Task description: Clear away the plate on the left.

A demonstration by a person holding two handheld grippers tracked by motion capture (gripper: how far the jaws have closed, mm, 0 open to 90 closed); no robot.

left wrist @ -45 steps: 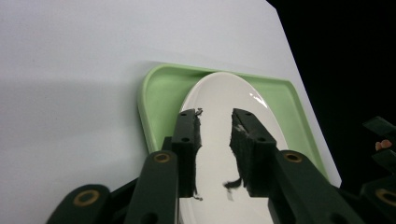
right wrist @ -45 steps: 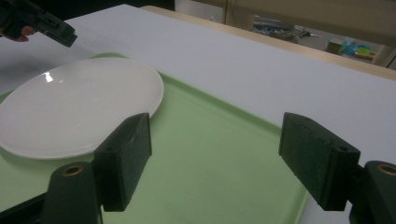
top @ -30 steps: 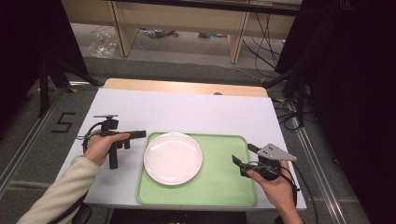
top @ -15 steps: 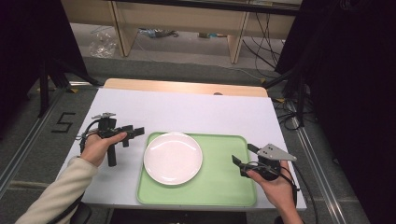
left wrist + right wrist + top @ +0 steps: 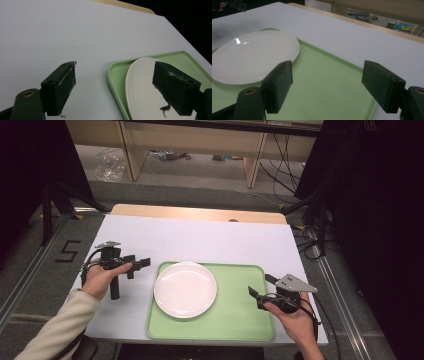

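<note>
- White plate: lying flat on the left half of the green tray, toward nine o'clock of the tray's middle, its rim nearly reaching the tray's left wall. Nothing is resting on it.
- Green tray: sitting on the white table at the near edge, six o'clock of the tabletop; its right half is bare.
- Left gripper: hovering just beside the tray's left wall, at nine o'clock of the plate. Its jaws have just been opening and are standing wide apart, nothing between them; in the left gripper view the plate's rim is showing beyond them, apart from the pads.
- Right gripper: waiting over the tray's right edge, at three o'clock of the plate, jaws spread wide and holding nothing.
- Progress, as judged: the plate appears to be placed and released on the tray; what is remaining looks like drawing the left hand away, or a next item coming.
</note>
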